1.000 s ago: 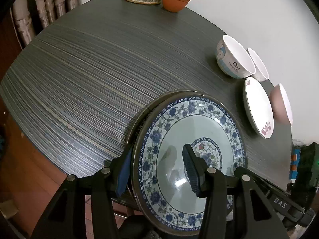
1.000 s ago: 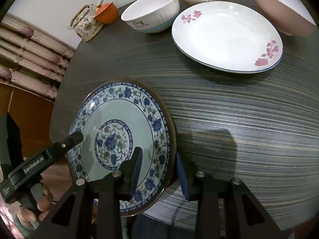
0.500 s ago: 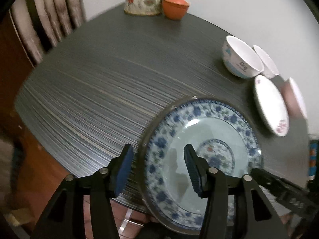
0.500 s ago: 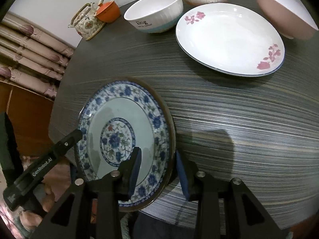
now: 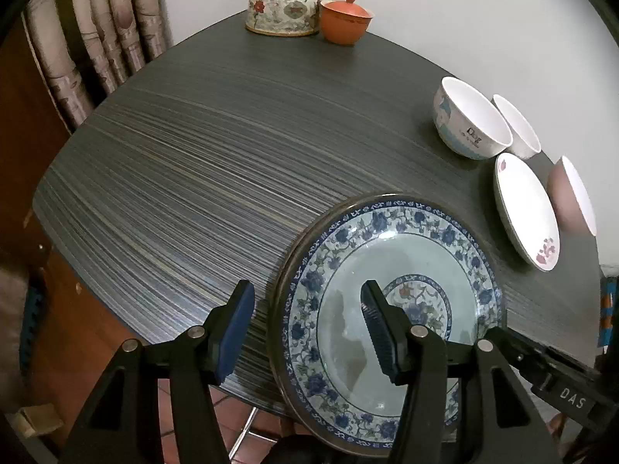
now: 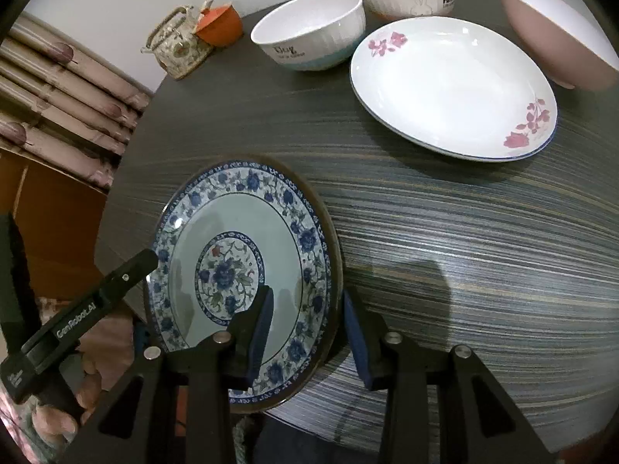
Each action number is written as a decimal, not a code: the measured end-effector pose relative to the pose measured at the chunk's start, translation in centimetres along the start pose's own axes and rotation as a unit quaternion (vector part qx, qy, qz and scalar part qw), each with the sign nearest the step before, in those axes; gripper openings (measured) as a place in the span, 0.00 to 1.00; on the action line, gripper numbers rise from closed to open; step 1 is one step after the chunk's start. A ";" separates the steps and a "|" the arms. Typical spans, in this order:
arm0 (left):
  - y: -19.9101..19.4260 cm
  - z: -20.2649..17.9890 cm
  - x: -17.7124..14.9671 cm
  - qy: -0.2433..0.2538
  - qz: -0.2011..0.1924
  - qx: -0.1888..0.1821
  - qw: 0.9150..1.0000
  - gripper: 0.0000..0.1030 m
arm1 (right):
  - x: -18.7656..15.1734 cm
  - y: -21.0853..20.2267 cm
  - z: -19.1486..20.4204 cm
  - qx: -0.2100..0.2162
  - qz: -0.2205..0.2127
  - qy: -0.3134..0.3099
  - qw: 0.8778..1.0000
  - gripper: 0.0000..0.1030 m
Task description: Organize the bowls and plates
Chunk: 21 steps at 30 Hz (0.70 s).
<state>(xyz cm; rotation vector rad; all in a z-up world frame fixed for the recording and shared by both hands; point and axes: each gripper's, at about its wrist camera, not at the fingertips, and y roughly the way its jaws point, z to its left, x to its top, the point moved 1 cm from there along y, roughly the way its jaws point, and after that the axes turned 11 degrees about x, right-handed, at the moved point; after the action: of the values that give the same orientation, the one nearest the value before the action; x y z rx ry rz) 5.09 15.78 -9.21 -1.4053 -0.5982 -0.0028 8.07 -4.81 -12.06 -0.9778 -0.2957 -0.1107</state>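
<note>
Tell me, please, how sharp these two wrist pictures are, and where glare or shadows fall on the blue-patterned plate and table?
Left wrist: sharp, with fisheye bending; soft glare and finger reflections lie on the blue-patterned plate. Right wrist: also sharp; a dark shadow falls on the table right of the plate, and highlights glint on the white flowered plate.

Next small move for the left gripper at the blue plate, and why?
Probably draw the left gripper back off the blue plate. Its jaws have just been opening and stand clear of the rim between them, so it grips nothing. The plate lies on the table, overhanging the near edge, with the right gripper straddling the other rim.
</note>
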 end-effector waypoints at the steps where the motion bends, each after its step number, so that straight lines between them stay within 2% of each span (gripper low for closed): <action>1: 0.0 0.1 0.0 -0.001 -0.001 0.001 1.000 0.52 | 0.0 -0.3 -0.1 -0.004 -0.005 -0.004 1.000 0.38; 5: -0.2 0.2 -0.2 -0.004 -0.003 0.004 1.000 0.52 | 0.0 -2.1 -1.2 -0.022 -0.024 -0.020 0.999 0.38; 11: -0.4 0.2 -0.2 -0.008 -0.009 0.006 1.000 0.52 | 0.2 -5.2 -5.1 -0.005 -0.057 0.015 0.998 0.38; 17: -0.4 0.6 -0.2 -0.019 -0.010 -0.003 1.000 0.52 | 0.6 -7.6 -8.6 -0.041 -0.079 0.027 0.996 0.38; 21: -0.3 0.7 -0.2 -0.026 -0.008 -0.017 0.999 0.52 | 0.9 -9.0 -11.2 -0.026 -0.086 0.052 0.995 0.38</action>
<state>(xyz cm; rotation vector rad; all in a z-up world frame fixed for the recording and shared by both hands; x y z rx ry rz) 4.50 16.28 -8.97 -1.4371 -0.6554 0.0109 9.11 -19.07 -10.44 -0.9946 -0.2817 -0.3261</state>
